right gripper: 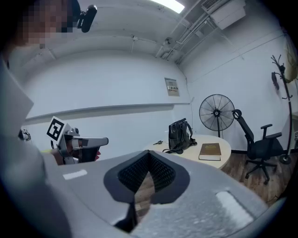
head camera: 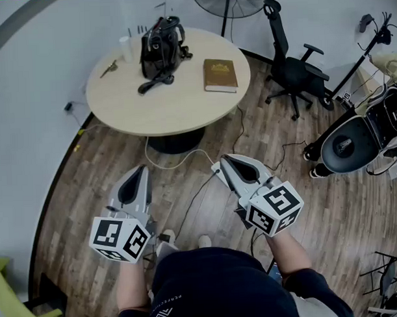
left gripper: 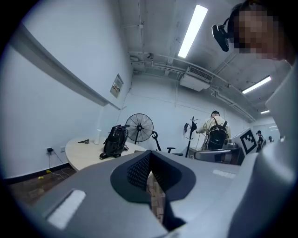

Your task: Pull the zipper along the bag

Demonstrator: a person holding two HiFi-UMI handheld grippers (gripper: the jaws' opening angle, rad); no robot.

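A black bag (head camera: 160, 47) stands upright on the round beige table (head camera: 170, 103), toward its far left; its strap trails forward. It also shows small in the left gripper view, the bag (left gripper: 114, 141), and in the right gripper view, the bag (right gripper: 179, 135). My left gripper (head camera: 141, 168) hovers over the wooden floor, well short of the table, shut and empty. My right gripper (head camera: 218, 164) is beside it at the same distance, also shut with nothing between its jaws. Both point toward the table.
A brown book (head camera: 220, 74) lies on the table's right side, a white cup (head camera: 126, 49) and keys (head camera: 108, 69) at its left. A black office chair (head camera: 294, 67) and a fan (head camera: 229, 4) stand beyond. Cables (head camera: 185, 158) run across the floor near the table base.
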